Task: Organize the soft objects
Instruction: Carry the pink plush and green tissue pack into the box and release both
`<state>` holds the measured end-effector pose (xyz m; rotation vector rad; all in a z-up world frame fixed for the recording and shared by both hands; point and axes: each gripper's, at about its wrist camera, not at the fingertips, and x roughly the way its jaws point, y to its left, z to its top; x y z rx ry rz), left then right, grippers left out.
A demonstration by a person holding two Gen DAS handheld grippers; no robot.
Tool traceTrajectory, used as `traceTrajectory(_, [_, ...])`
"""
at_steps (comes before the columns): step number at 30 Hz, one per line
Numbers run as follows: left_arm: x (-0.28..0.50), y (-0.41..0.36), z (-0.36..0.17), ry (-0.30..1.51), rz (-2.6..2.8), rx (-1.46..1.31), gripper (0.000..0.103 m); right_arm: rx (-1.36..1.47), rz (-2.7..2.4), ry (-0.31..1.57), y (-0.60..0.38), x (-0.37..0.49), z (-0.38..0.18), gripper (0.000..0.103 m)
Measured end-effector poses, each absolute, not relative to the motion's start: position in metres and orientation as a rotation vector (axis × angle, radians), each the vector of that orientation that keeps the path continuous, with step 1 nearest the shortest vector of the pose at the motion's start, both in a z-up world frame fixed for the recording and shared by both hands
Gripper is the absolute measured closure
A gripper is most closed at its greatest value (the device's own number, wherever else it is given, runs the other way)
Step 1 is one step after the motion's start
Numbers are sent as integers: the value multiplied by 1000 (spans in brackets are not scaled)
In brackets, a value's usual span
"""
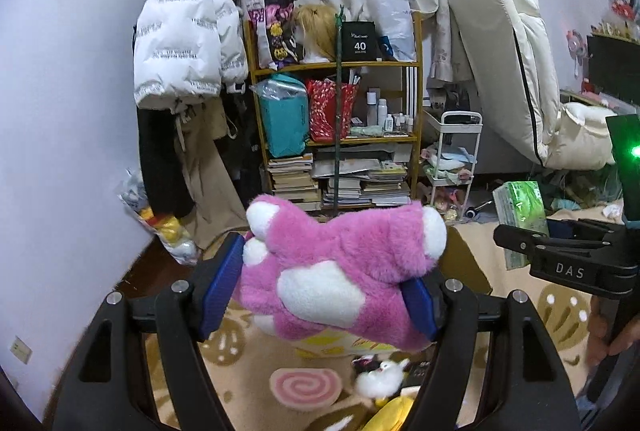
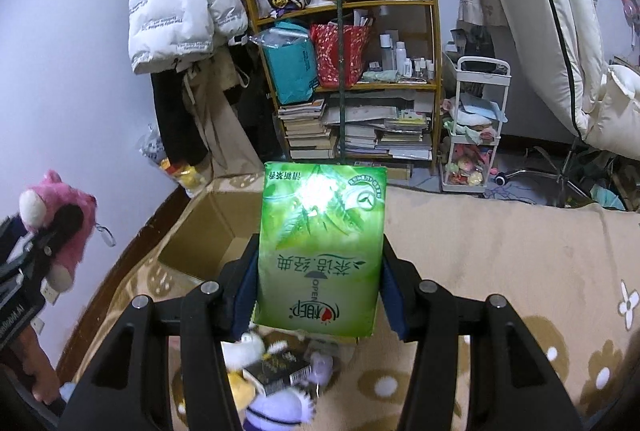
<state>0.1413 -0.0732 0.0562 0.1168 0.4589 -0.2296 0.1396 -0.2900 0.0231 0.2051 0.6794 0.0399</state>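
My left gripper (image 1: 320, 279) is shut on a pink and white plush toy (image 1: 336, 263) and holds it above the patterned beige blanket (image 1: 520, 291). The toy also shows at the left edge of the right wrist view (image 2: 60, 219). My right gripper (image 2: 318, 271) is shut on a green tissue pack (image 2: 320, 251), held upright above the blanket; the pack shows in the left wrist view (image 1: 520, 215) too. An open cardboard box (image 2: 208, 235) sits on the blanket just beyond and left of the pack. Small plush toys (image 2: 276, 391) lie below the right gripper.
A cluttered wooden shelf (image 1: 336, 135) with books and bags stands against the curtain. A white puffer jacket (image 1: 184, 39) hangs at its left. A white trolley (image 2: 476, 135) and a folded mattress (image 2: 560, 31) stand at the right. A small white plush (image 1: 380, 379) lies on the blanket.
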Motion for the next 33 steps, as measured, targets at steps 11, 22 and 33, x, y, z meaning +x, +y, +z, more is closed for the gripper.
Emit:
traceTrajectory(11, [184, -86, 18, 549, -248, 164, 30, 231, 75, 682, -289, 170, -5, 47])
traceTrajectory(22, [218, -101, -27, 671, -240, 192, 28, 213, 122, 758, -284, 191, -48, 47])
traceTrajectory(33, [230, -107, -22, 666, -219, 170, 22, 181, 150, 760, -277, 193, -51, 46])
